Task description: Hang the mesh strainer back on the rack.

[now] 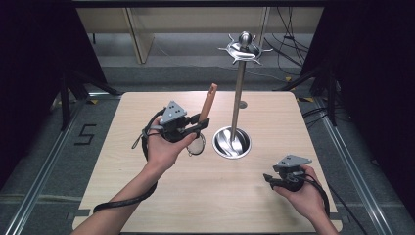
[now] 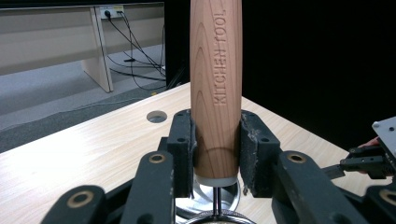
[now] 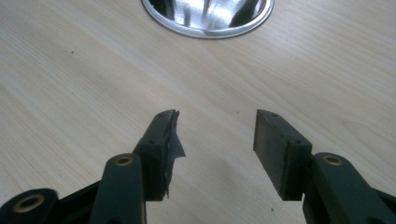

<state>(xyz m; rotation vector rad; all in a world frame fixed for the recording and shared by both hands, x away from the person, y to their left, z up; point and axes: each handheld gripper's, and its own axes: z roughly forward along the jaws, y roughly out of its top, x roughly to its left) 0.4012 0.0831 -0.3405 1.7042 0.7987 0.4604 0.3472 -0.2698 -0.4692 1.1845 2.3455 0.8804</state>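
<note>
The handle [image 2: 215, 88] is smooth, matt wood with visible grain and stamped lettering, ending in a pale collar and a thin metal stem. The surface [image 1: 161, 196] is pale, matt wood laminate. The stand [image 1: 238, 93] and its round base [image 3: 208, 18] are polished, mirror-like metal; the jaws' pads [image 3: 273, 149] look matt black and scuffed.

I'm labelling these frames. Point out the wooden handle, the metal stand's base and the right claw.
wooden handle [image 2: 215, 93]: left gripper view, on the engraved middle of its shaft.
metal stand's base [image 1: 231, 142]: high view, on the round dish at the pole's foot.
right claw [image 3: 217, 135]: right gripper view, midway between its open fingertips.
</note>
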